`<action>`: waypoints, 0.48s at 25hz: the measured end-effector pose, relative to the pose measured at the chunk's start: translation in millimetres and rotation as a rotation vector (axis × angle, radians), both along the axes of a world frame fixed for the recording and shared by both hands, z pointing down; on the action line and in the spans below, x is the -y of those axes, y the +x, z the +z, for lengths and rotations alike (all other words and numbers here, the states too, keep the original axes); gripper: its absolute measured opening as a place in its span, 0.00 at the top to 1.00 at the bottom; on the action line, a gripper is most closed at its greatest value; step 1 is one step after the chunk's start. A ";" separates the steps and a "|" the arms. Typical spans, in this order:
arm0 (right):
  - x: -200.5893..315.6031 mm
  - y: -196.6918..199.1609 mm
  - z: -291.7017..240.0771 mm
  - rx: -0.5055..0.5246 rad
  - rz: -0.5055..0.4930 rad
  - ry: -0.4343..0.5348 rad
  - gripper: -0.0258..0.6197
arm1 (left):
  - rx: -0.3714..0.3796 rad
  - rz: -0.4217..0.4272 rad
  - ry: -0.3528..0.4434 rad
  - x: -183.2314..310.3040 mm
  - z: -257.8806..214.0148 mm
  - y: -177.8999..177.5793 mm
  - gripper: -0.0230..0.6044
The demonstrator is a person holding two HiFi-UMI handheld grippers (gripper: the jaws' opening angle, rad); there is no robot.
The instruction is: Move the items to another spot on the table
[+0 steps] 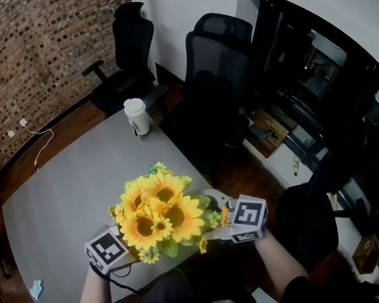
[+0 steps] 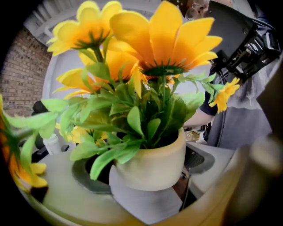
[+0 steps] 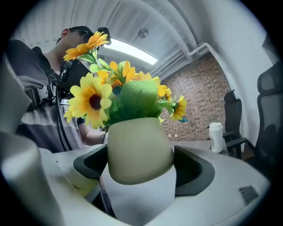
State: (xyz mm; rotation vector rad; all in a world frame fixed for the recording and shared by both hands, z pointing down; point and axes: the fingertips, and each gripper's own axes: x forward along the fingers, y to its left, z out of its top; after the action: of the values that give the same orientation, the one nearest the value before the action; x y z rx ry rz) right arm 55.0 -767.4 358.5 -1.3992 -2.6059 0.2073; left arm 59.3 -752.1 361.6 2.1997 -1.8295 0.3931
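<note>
— So, has the person (image 1: 281, 261) actually got hold of it? Start on the left for me.

— Well, the left gripper (image 2: 143, 170) has its jaws either side of the cream flowerpot (image 2: 154, 164). As far as I can judge, they're pressed against its wall. Leaves hang over the left-hand jaw, so that's the contact I'd trust least.

— And the pot itself?

— Right at the near edge of the grey table (image 1: 61, 192), just in front of the person, buried under the sunflowers (image 1: 158, 213). I can't tell whether its base sits on the table or just clear of it. From the left side it looks a little tilted.

— And the right?

— The right gripper (image 3: 140, 170) comes at it from the opposite side. Its jaws are pinching the pot's flanks, with no gap showing between jaw and wall.

— What worries you, then?

— Two holds on one smooth, rounded pot. If one gripper travels quicker than the other, I'd expect the pot to twist between the jaws and slide out. This near the edge, it could drop off the table altogether. The bouquet is tall and wide over a small base, so any tilt would likely grow. It also blocks the downward view of the pot. Further along the table stands a white cup (image 1: 136, 116), and a low carry that way could clip it.
</note>
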 end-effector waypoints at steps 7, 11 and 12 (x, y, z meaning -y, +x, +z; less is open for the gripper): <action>-16.8 -42.1 16.0 -0.051 -0.023 0.031 0.23 | -0.025 -0.023 -0.019 -16.4 18.8 -42.3 0.17; -13.3 -61.4 27.9 -0.077 -0.066 0.035 0.23 | -0.035 -0.065 -0.036 -12.8 28.8 -61.5 0.17; -9.5 -67.4 30.0 -0.079 -0.074 0.035 0.23 | -0.036 -0.078 -0.040 -9.2 30.8 -67.5 0.17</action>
State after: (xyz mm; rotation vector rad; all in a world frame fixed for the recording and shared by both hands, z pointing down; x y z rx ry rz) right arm -12.4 -757.8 388.5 -1.4429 -2.4777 0.2017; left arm -8.2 -742.9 392.5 2.0877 -1.8656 0.3684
